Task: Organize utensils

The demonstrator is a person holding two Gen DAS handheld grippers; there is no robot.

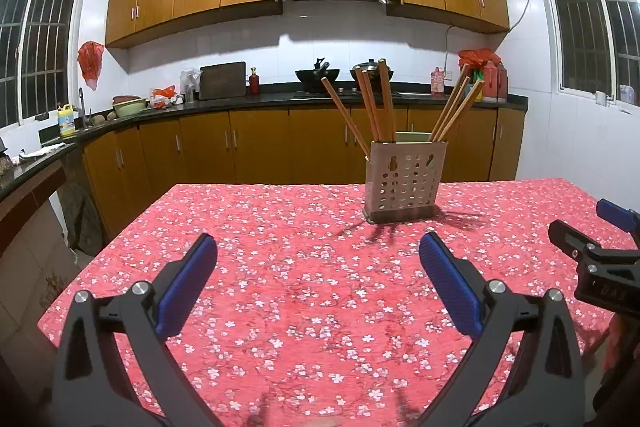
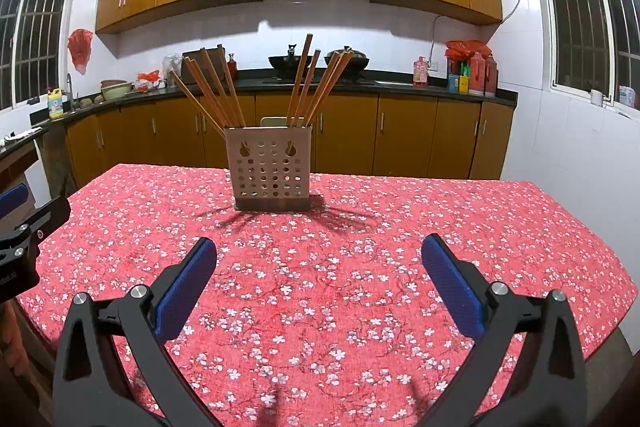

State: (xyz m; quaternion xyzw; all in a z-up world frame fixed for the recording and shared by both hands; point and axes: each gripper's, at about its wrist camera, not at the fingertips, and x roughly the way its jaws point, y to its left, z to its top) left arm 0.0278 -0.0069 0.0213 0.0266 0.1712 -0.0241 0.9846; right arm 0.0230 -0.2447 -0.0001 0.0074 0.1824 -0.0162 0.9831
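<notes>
A perforated metal utensil holder (image 1: 405,179) (image 2: 269,167) stands upright on the red floral tablecloth (image 1: 300,291) (image 2: 400,227), far side of the table. Several wooden chopsticks (image 1: 372,107) (image 2: 218,89) lean out of it in two bunches, left and right. My left gripper (image 1: 318,247) hovers open over the cloth, well short of the holder, nothing between its blue pads (image 1: 186,285). My right gripper (image 2: 319,251) is open and empty too, facing the holder from nearer the middle. Each gripper shows at the edge of the other's view.
Behind the table runs a dark kitchen counter (image 1: 280,97) with woks, bottles, a cutting board and bowls, over wooden cabinets. The table's left edge (image 1: 100,259) drops to a tiled floor. A chair back (image 2: 276,121) peeks up behind the holder.
</notes>
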